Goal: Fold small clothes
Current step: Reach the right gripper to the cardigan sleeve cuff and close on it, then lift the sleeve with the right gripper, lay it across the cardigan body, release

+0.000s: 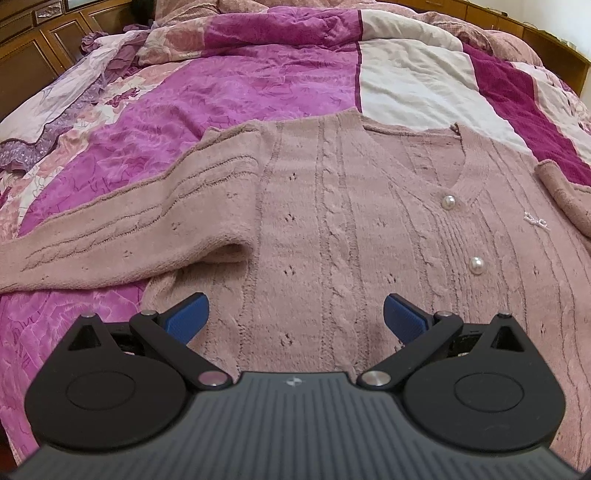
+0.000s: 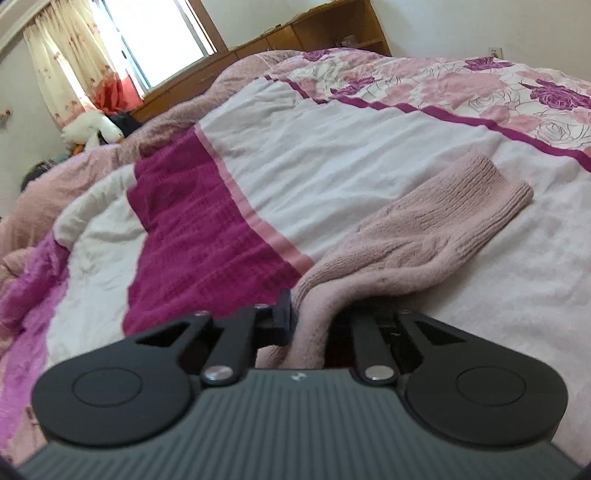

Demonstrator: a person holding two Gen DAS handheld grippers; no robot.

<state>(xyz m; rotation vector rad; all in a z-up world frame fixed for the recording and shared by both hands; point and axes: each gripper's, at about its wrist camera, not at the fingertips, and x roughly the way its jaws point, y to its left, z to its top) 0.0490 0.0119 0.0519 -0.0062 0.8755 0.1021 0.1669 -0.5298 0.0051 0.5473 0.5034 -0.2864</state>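
Jaws of the left gripper (image 1: 295, 319) are standing apart above the cardigan (image 1: 332, 221); only the right view is showing the right gripper (image 2: 314, 317) clamping a sleeve (image 2: 424, 236).

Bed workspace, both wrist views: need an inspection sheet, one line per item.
Surface: bed with patchwork quilt, rumpled.
Job's things: pink cable-knit cardigan laid flat, pearl buttons; one sleeve spread sideways.
Clutter: plush toy at far bedside.
Grippers: left tongs open above the cardigan; right tongs shut on the other sleeve.
Cables: nothing seen.
Surroundings: wooden cabinets, curtained window.
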